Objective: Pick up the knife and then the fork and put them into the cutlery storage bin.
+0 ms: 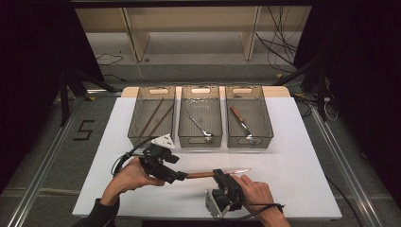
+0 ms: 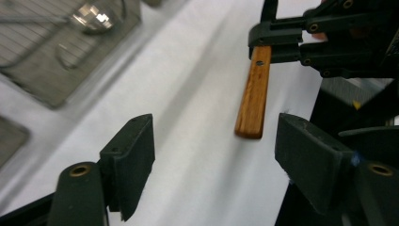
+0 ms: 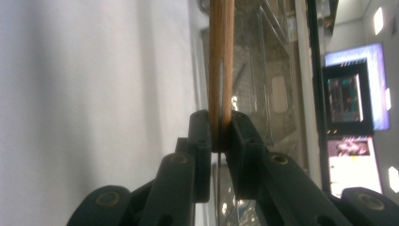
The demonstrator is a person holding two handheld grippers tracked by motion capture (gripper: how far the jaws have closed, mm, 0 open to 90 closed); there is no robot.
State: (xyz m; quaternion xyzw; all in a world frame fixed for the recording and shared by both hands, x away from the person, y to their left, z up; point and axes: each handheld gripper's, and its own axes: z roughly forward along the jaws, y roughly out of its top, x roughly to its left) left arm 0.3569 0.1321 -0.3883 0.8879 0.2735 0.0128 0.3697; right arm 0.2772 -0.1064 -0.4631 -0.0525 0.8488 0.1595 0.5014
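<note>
Your right gripper (image 3: 220,136) is clamped on the wooden-handled knife (image 2: 254,96), whose handle end sits free between your left gripper's (image 2: 214,155) spread jaws, touching neither.

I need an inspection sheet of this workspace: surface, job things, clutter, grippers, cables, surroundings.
Surface: white table, bare around the work.
Job's things: wooden-handled knife held level above the table; three bins holding chopsticks, fork, second knife.
Clutter: nothing seen.
Grippers: right gripper shut on the knife; left gripper open, handle end between its jaws, untouched.
Cables: one trails from each gripper; more on the floor behind.
Surroundings: wooden frame, black curtains.
</note>
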